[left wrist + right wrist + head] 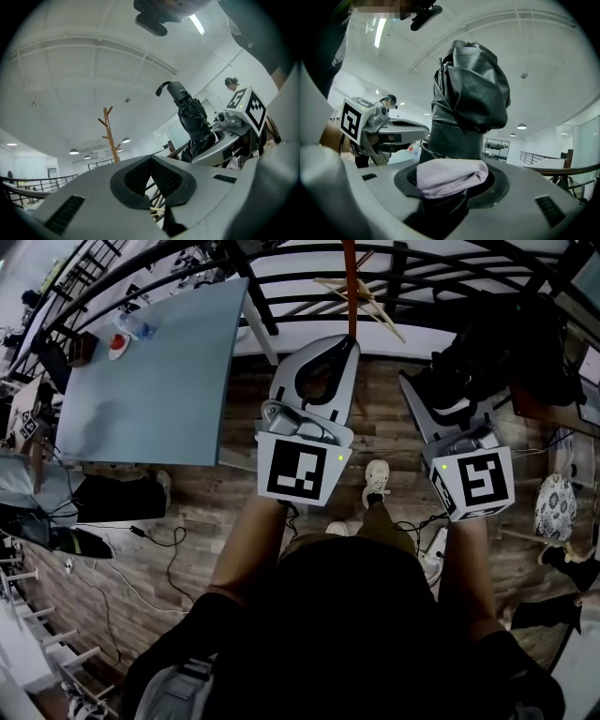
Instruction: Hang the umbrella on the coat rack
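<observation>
Right gripper point(450, 180) is clamping the folded black umbrella point(468, 93) upright, jaws part-spread around its bundle; left gripper point(151, 158) is sitting beside it, jaws closed, empty, with the coat rack point(110, 136) well apart.

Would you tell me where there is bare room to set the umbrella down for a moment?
The table is mostly bare: its whole near and middle stretch, short of the bottle and red item at its far corner. The floor beside it is cluttered with cables.
</observation>
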### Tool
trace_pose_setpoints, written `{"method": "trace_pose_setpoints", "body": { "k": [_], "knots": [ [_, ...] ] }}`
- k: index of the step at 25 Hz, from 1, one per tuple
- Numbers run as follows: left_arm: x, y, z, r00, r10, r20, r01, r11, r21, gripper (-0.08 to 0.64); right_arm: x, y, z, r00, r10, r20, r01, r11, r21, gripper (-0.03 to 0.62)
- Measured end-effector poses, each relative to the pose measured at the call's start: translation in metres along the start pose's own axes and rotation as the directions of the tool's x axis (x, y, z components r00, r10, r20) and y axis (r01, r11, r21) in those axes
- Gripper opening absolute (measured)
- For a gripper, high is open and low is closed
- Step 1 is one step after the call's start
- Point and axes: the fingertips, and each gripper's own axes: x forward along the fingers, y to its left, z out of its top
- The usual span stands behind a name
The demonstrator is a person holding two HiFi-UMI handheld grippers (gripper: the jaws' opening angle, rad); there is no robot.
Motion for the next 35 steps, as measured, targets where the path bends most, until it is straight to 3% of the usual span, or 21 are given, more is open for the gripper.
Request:
{"method": "trace_pose_setpoints", "body": {
  "k": [21, 35],
  "knots": [
    [0.145, 0.038, -0.038, 0.998, 0.05, -0.041, -0.05, 0.999, 0.011, 0.012, 0.114, -0.112, -0.029, 0.994, 0.111, 0.01, -0.111, 0.994, 0.003, 0.227],
    [0.214, 0.035, -0.06, 0.996, 0.067, -0.054, -0.068, 0.998, -0.011, 0.014, 0.146, -0.171, -0.059, 0.99, 0.14, 0.007, -0.14, 0.99, 0.017, 0.227]
  ]
}}
